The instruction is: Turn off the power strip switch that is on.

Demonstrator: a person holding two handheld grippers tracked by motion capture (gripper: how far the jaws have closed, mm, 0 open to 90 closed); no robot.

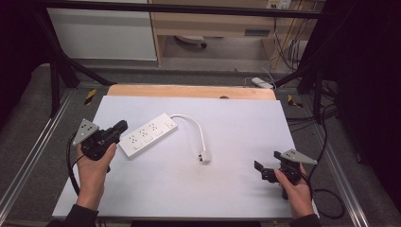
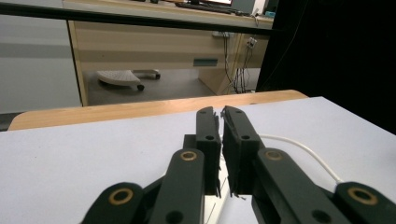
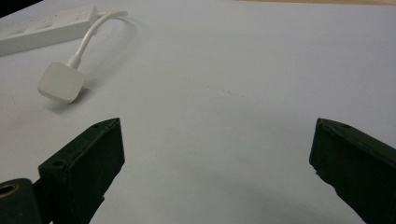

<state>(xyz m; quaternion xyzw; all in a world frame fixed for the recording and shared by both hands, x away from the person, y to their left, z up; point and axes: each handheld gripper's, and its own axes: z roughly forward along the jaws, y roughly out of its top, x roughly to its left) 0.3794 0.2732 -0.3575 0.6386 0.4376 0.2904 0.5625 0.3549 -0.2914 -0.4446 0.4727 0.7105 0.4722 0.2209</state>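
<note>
Hands come in from the near edge of the white table top (image 1: 236, 189), each with a gripper. Right gripper (image 1: 267, 166) sits low by the near right part of the table, its jaws spread wide with nothing between them; ahead of those jaws and off to their left lies the white plug (image 3: 60, 83), and the bare sheet between is free of any obstacle. From the plug a white cable (image 1: 196, 125) curves up to the white power strip (image 1: 148, 134), which lies aslant farther along. Left gripper (image 1: 120, 126) has its jaws nearly clenched, a thin slit left between them, and nothing caught there; their tips stand just beside the near left end of the strip (from above I cannot tell whether they touch it). Its own camera looks along the jaws and shows the slit plainly, with the cable (image 2: 303, 151) running off to the right of them, and beyond the table's wooden edge (image 2: 140, 108) a cabinet (image 2: 154, 51) and a wheeled base (image 2: 119, 78) on the floor.
</note>
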